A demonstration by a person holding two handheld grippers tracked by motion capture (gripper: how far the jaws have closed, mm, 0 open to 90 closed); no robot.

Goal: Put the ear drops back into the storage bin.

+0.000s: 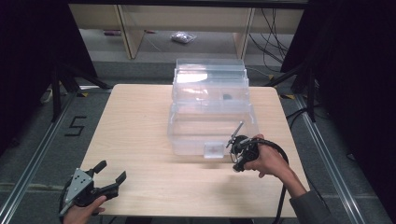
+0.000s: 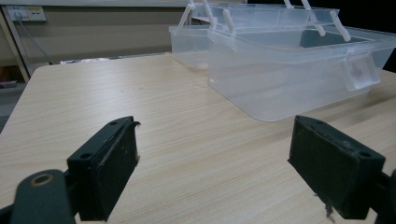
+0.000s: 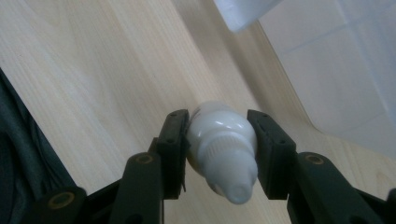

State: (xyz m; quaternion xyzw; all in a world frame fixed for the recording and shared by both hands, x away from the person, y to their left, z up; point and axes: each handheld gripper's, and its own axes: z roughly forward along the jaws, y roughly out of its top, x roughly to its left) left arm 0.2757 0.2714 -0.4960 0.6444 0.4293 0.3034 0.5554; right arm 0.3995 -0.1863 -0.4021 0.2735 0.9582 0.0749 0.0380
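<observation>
My right gripper (image 3: 218, 117) is shut on a small white plastic bottle (image 3: 222, 142), its jaws pressing both sides of the body and its ribbed cap pointing toward the camera. In the high view this gripper (image 1: 238, 162) hangs just above the table by the front right corner of a clear tiered plastic box (image 1: 210, 107). The box's wall (image 3: 355, 70) lies close on the right in the right gripper view. My left gripper (image 1: 112, 171) rests near the table's front left corner, open with nothing between its jaws (image 2: 215, 123). The clear box (image 2: 289, 70) stands ahead of it, to the right.
The box has a front latch (image 1: 214, 150) and raised upper trays. Bare light wood tabletop (image 1: 140, 135) stretches left of and in front of the box. Black stands and cables sit on the floor around the table.
</observation>
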